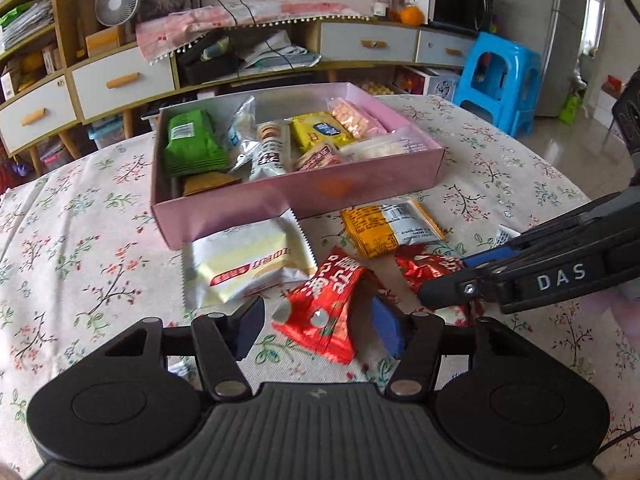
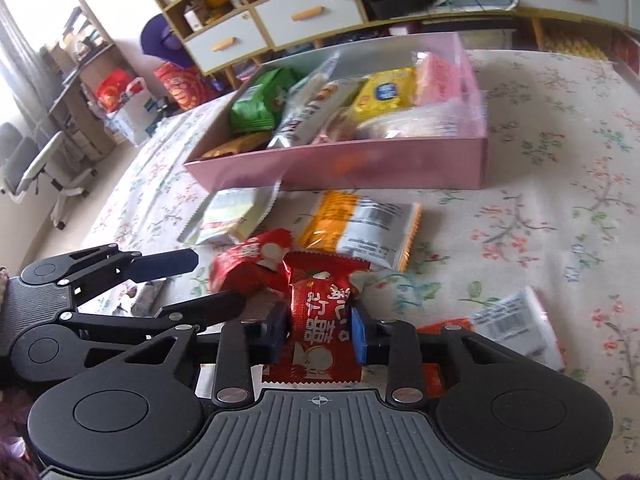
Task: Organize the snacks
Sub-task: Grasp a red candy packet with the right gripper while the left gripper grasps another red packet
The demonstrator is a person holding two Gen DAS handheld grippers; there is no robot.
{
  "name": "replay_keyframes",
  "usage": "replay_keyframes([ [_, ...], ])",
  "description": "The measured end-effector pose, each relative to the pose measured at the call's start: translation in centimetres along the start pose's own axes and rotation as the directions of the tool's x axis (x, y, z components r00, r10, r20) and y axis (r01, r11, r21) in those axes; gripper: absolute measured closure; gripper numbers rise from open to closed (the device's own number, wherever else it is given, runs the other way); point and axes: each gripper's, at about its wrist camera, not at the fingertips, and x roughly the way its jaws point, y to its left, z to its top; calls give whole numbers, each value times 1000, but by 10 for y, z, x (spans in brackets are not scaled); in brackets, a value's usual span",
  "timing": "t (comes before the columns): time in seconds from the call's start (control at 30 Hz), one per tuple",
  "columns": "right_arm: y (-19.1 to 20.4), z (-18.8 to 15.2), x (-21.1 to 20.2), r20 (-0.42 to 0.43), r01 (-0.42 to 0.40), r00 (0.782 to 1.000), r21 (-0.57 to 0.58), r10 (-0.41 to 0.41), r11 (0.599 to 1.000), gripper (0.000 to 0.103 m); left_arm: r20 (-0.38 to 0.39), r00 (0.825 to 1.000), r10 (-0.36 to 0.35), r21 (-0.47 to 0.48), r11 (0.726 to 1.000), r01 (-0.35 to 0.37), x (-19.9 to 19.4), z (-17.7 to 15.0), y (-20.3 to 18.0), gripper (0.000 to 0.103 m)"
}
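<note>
Your right gripper clamped one red packet while your left gripper's jaws stood apart around another red packet, whose crinkled foil could slip.

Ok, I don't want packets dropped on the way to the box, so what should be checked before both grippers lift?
1. Right gripper clamps its red packet: ok.
2. Left gripper clamps the other red packet: not ok, it sits between the fingers but one pad stands clear.
3. The two packets apart: cannot tell.
4. Box open: ok.
5. Free room in box: cannot tell, it looks crowded.
</note>
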Motion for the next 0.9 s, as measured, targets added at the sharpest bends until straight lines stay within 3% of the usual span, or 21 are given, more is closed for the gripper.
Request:
replay_keyframes([
  [0.23,-11,-2,-7,25,24,999,-12,-24,1000,69,-23,1000,-2,-7,1000,2,9,5,-7,52],
  [0.33,-8,-3,-6,21,22,1000,-28,-21,999,68,-41,999,1,-5,1000,-1,11,5,-9,61],
  [0.43,-5,-5,-5,19,25,1000,-43,-24,999,67,-43,999,7,-2,1000,-7,10,5,-11,64],
  [0.53,-4,-4,-5,18,24,1000,-48,-24,999,67,-44,999,-10,-21,1000,9,8,6,-10,75],
  [0.9,-8,0,-6,-3,22,1000,-5,-22,1000,73,-61,998,-21,-74,997,16,-2,13,-8,85],
])
